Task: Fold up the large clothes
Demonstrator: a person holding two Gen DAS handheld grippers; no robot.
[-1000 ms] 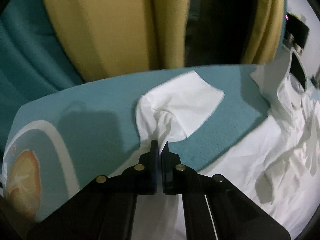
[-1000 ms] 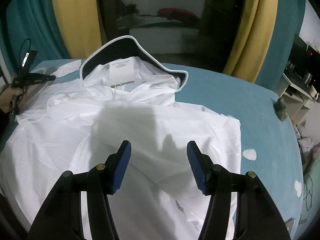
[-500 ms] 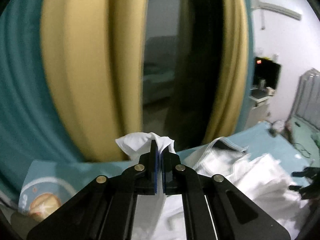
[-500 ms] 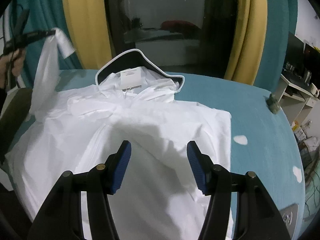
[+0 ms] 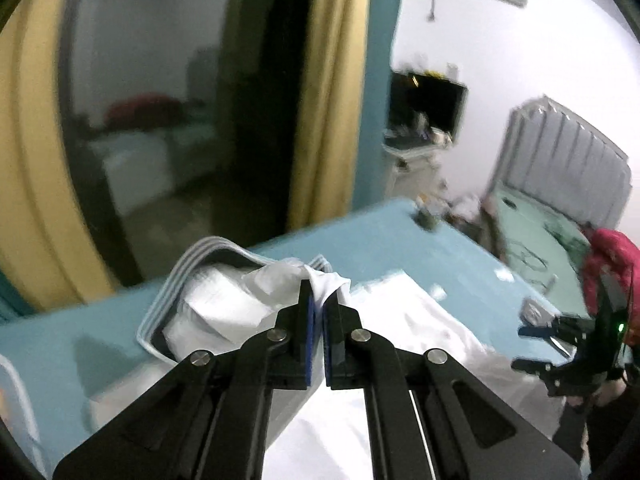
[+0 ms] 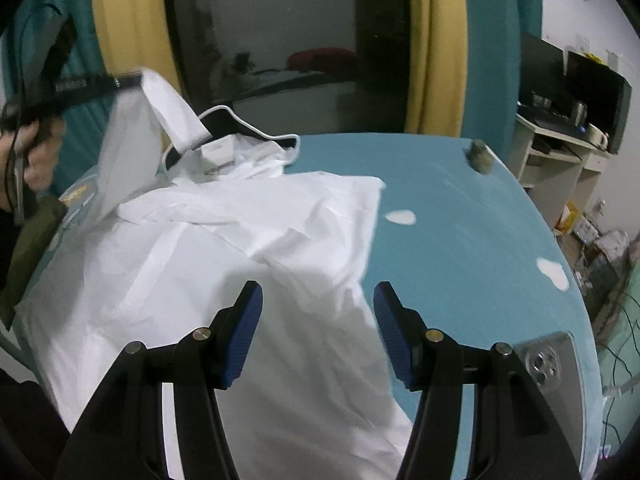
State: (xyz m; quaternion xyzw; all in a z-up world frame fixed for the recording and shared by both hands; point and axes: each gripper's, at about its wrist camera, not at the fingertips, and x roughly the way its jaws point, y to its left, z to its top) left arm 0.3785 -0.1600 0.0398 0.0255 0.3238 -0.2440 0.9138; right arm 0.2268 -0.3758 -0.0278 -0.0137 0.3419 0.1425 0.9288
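Mostly flat white garment (image 6: 248, 280), sleeve (image 6: 132, 152) lifted

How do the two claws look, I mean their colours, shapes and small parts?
The left claw and right claw have matte black angular frames with silver round rivets at the joints and blue ribbed pads on the fingers. A bare hand grips the left one's black handle, where a thin black cable hangs.

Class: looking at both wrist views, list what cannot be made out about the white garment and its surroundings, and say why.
- White garment: hem cut off, right wrist view's bottom edge.
- Label: print too small.
- Sleeve: pinched part hidden between left gripper fingers.
- Shelf clutter: blurred.
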